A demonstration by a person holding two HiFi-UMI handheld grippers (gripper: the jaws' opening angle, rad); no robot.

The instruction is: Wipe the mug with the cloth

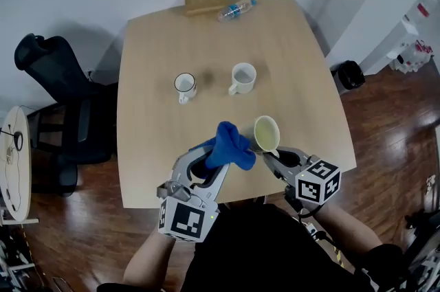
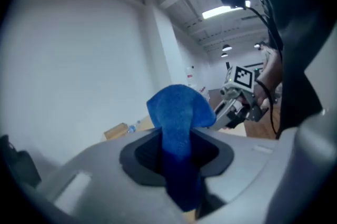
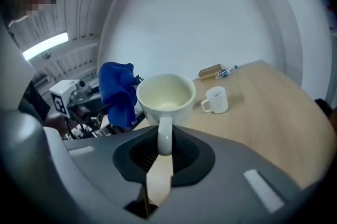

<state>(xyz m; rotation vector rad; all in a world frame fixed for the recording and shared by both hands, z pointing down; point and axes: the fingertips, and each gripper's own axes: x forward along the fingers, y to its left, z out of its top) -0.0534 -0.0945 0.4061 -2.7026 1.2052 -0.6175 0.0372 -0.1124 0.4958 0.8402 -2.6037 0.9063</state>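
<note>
My left gripper (image 1: 214, 159) is shut on a blue cloth (image 1: 229, 146), which bunches up above its jaws and stands clear of the table; the same cloth (image 2: 179, 123) fills the gap between the jaws in the left gripper view. A cream mug (image 1: 267, 133) hangs by its handle in my right gripper (image 1: 271, 154), lifted above the table's near edge, its mouth tilted toward the cloth. In the right gripper view the mug (image 3: 165, 97) sits just past the jaws, handle (image 3: 165, 136) pinched between them, with the cloth (image 3: 118, 92) close at its left.
Two more mugs stand mid-table: a dark-rimmed white one (image 1: 185, 85) and a plain white one (image 1: 243, 78). A plastic bottle (image 1: 236, 9) and a wooden block (image 1: 205, 1) lie at the table's (image 1: 289, 43) far edge. A black office chair (image 1: 58, 98) stands at the left.
</note>
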